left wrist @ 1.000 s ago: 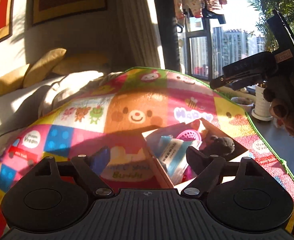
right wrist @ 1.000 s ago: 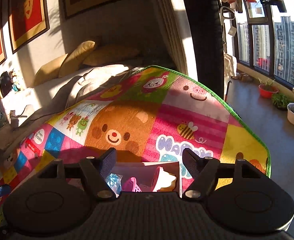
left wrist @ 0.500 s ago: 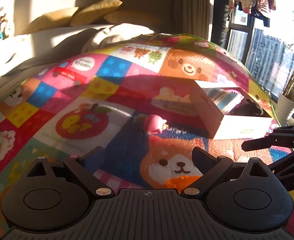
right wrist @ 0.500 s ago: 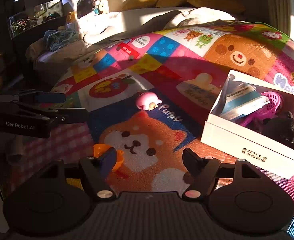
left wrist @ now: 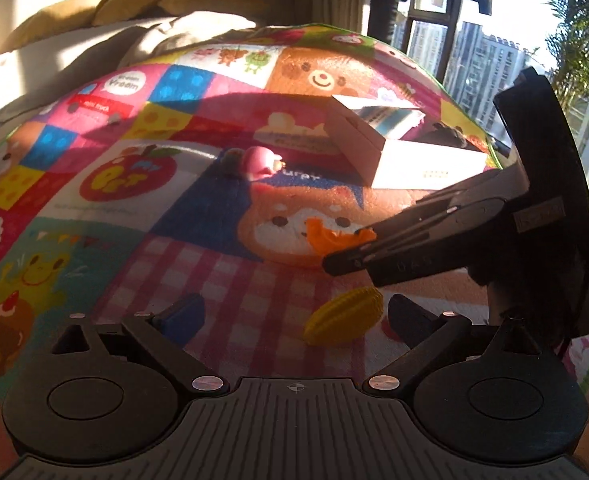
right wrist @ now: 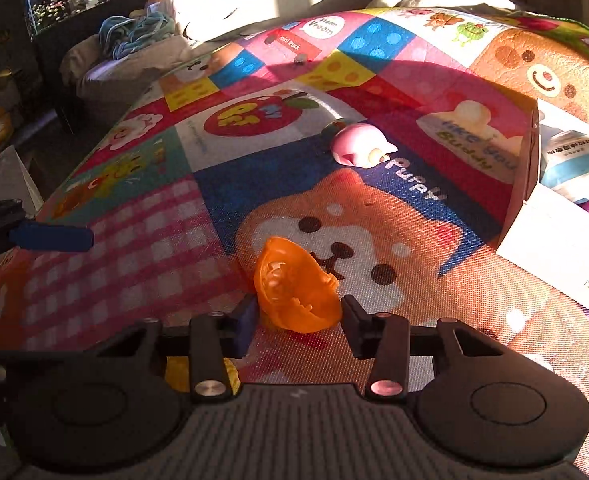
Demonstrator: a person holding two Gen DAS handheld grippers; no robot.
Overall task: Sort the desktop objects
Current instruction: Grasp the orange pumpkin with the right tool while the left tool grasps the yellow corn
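You are closing the right hand-held gripper [right wrist: 296,314] around the orange toy [right wrist: 294,286] on the near mat [right wrist: 142,248]; next, carry it right to the white box [right wrist: 554,248]. Your left hand-held gripper [left wrist: 290,316] is opening, empty, over the yellow toy [left wrist: 344,314].

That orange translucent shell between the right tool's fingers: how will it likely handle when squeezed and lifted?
The orange shell looks like thin, hollow, translucent plastic, so probably light and fairly stiff, though it may flex. Its rounded, glossy outside could slip or pop out as the right tool is closing on it. It lies tilted on the play mat, so it may rock if nudged.
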